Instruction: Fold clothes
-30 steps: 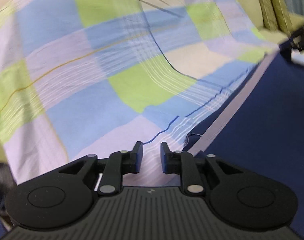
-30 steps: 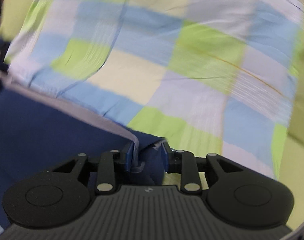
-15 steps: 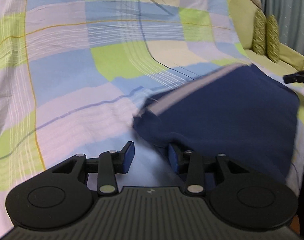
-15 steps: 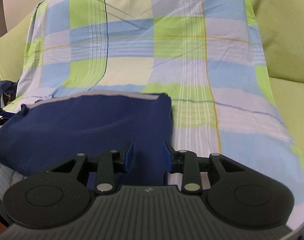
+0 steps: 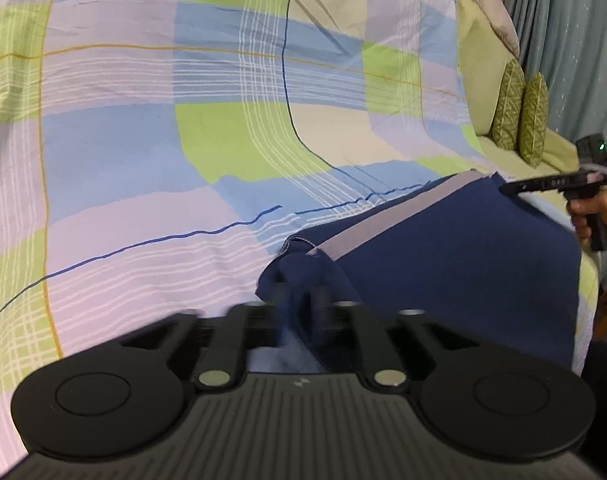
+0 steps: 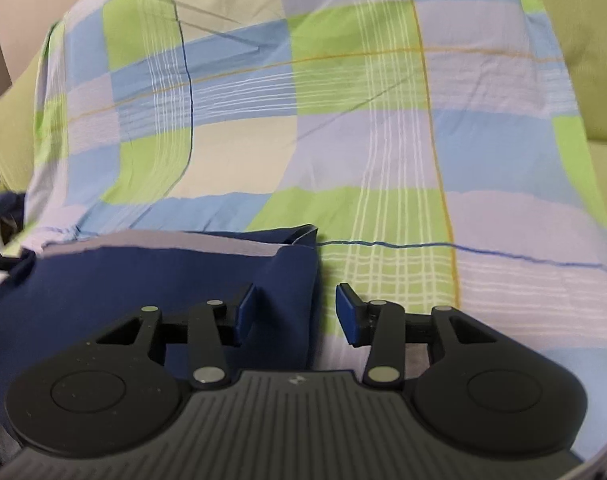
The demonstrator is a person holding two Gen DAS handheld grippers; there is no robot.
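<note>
Right tool (image 6: pixel 296 312) opening astride navy garment (image 6: pixel 143 280), left tool (image 5: pixel 301 316) blurred (gripping hand (image 5: pixel 595 216) shows only there)

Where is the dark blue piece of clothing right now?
The dark blue garment lies folded on the checked sheet over the green sofa, low left in the right wrist view and low right in the left wrist view, just ahead of both grippers.

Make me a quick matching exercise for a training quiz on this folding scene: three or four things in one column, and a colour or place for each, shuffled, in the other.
Things:
1. folded garment
2. checked sheet
3. sofa
4. two patterned cushions

Descriptions:
A. plain green
B. navy with a pale grey band
C. standing at the sofa's far end, near the curtain
D. blue, green and lilac squares

Pairs: 1-B, 2-D, 3-A, 4-C
</note>
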